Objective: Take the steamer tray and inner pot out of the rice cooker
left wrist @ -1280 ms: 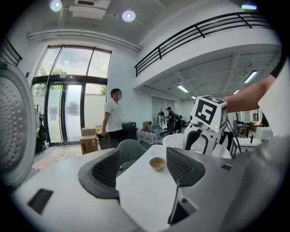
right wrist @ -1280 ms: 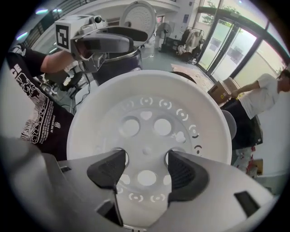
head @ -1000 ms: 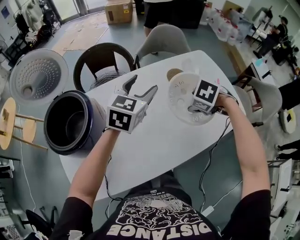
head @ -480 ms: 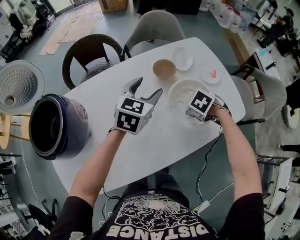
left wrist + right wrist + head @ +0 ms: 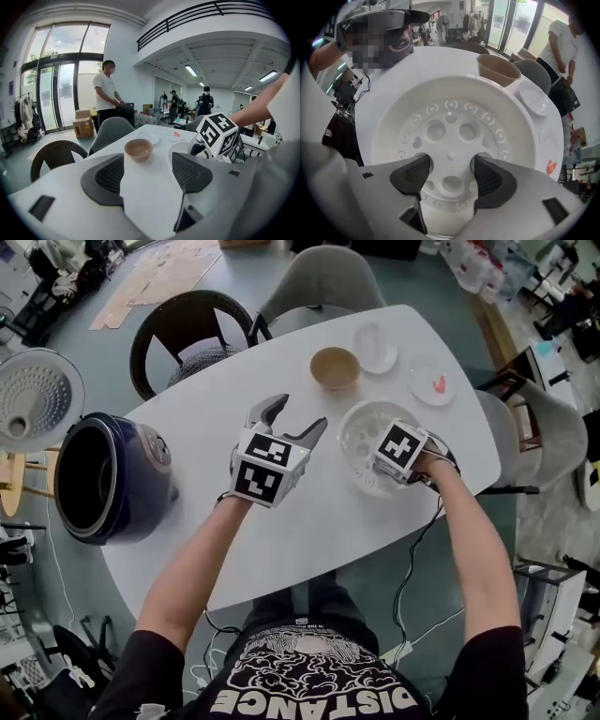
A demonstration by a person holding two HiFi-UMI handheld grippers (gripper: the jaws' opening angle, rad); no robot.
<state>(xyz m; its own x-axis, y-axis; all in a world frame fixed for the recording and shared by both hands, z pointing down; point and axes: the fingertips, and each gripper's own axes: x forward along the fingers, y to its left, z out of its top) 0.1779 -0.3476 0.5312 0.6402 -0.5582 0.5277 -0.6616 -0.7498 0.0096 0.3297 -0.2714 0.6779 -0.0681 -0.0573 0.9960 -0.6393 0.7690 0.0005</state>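
- Head view: the left gripper (image 5: 298,416) hangs over the bare table (image 5: 309,521), its jaws spread with nothing between them.
- The cooker (image 5: 103,479) stands well to the left of those jaws at the table's edge. Its lid (image 5: 33,399) is swung up and back. Its well is dark, and I cannot make out the pot in it.
- The right gripper (image 5: 398,456) points down into the tray (image 5: 356,439), which lies flat on the table just right of the left jaws.
- Beyond both grippers sit a bowl (image 5: 334,367), a saucer (image 5: 375,346) and a plate (image 5: 435,383) with a red mark.
- Left gripper view: the jaws stand wide apart with only white tabletop between them. The bowl lies ahead, just past the left jaw's tip. The right gripper's marker cube shows ahead of the right jaw.
- Right gripper view: the jaws are spread and pinch nothing. The tray's holed floor lies right under them, with its small centre nub between the two tips. Whether the tips touch the floor I cannot tell. The bowl is ahead and to the right, beyond the tray's rim, and the saucer is further right.
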